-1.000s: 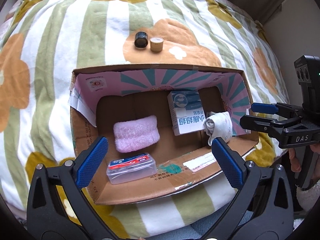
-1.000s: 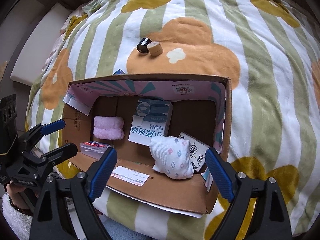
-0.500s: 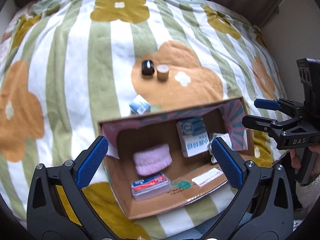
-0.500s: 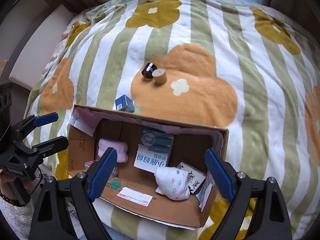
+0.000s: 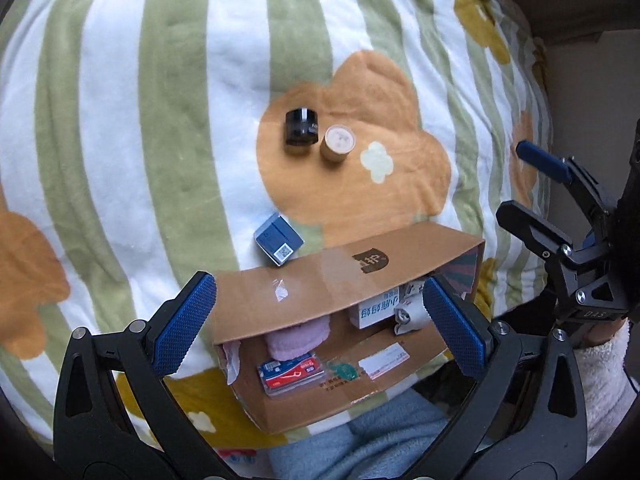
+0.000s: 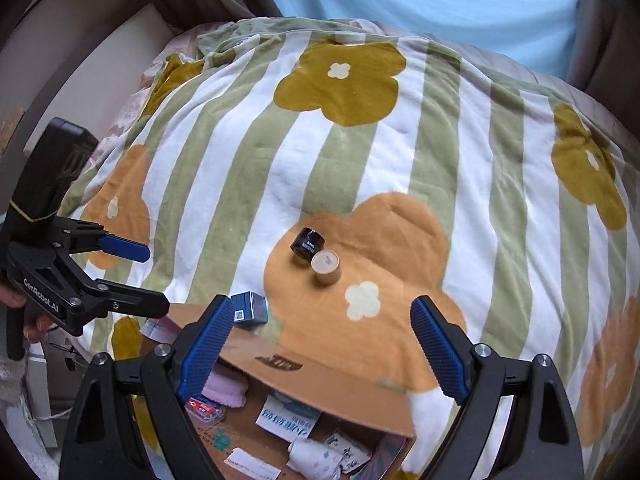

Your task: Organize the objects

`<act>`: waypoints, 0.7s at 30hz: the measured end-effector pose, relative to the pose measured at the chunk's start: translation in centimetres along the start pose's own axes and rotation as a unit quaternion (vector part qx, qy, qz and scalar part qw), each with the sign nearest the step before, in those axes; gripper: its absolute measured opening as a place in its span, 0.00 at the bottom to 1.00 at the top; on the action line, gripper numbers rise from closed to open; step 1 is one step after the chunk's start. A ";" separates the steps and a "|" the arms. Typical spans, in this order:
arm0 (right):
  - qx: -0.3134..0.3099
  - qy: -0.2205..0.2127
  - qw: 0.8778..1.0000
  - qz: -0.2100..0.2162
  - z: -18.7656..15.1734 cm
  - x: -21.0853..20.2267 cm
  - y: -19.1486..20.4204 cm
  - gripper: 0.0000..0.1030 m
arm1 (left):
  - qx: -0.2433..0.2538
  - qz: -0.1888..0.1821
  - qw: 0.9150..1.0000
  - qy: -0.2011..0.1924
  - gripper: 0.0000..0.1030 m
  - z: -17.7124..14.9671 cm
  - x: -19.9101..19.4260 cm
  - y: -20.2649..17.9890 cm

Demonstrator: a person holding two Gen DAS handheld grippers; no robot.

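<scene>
Cardboard box on striped flower blanket, holding pink cloth, plastic case, white carton. Beyond it: small blue box touching its far wall; black jar and tan cylinder side by side. Left gripper and right gripper both wide apart, holding nothing.

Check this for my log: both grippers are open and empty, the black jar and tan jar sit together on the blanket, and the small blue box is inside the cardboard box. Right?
One thing is wrong: the small blue box lies on the blanket, outside the cardboard box against its far wall, as the left wrist view shows. The rest holds: left gripper and right gripper open and empty, black jar beside tan jar.
</scene>
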State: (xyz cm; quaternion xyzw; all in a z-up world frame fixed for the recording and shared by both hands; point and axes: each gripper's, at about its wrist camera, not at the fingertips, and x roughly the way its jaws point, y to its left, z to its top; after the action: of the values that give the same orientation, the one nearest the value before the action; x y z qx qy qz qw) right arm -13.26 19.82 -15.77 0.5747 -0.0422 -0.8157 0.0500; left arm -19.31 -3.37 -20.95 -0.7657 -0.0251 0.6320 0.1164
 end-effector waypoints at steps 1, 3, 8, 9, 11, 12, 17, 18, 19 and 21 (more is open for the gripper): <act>-0.014 0.006 1.000 -0.002 0.5 1.0 -0.1 0.85 | -0.009 -0.003 1.000 0.023 1.00 0.8 1.0 0.4; -0.046 0.019 0.999 -0.002 1.0 3.1 -0.2 0.85 | -0.030 -0.002 0.997 0.064 1.00 1.9 3.3 1.3; -0.122 0.046 0.991 0.006 1.2 8.2 0.0 0.85 | -0.081 -0.007 0.987 0.141 1.00 3.8 8.7 3.3; -0.131 0.052 0.990 0.012 1.1 9.2 0.1 0.85 | -0.094 -0.010 0.984 0.151 1.00 3.9 9.6 3.7; -0.144 0.060 0.988 0.016 1.0 10.7 0.0 0.85 | -0.121 -0.015 0.979 0.165 1.00 4.1 11.0 4.5; -0.151 0.065 0.986 0.012 0.9 11.5 0.0 0.85 | -0.131 -0.016 0.976 0.171 1.00 4.0 11.5 4.7; -0.169 0.064 0.983 -0.006 0.6 13.8 0.1 0.85 | -0.159 -0.023 0.971 0.175 1.00 3.5 13.0 4.9; -0.168 0.061 0.984 -0.012 0.6 14.1 0.1 0.84 | -0.165 -0.026 0.971 0.170 1.00 3.3 13.1 4.9; -0.170 0.058 0.984 -0.015 0.6 14.4 0.1 0.84 | -0.169 -0.028 0.971 0.166 0.99 3.2 13.3 4.9; -0.173 0.056 0.983 -0.017 0.6 15.0 0.3 0.78 | -0.175 -0.035 0.971 0.161 0.93 2.9 13.4 4.6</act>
State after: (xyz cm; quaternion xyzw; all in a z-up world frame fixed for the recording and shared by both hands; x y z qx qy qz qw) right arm -18.81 17.62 -29.50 0.6030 0.1120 -0.7779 0.1368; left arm -19.92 -4.93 -35.35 -0.8646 -0.1430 0.4817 0.0053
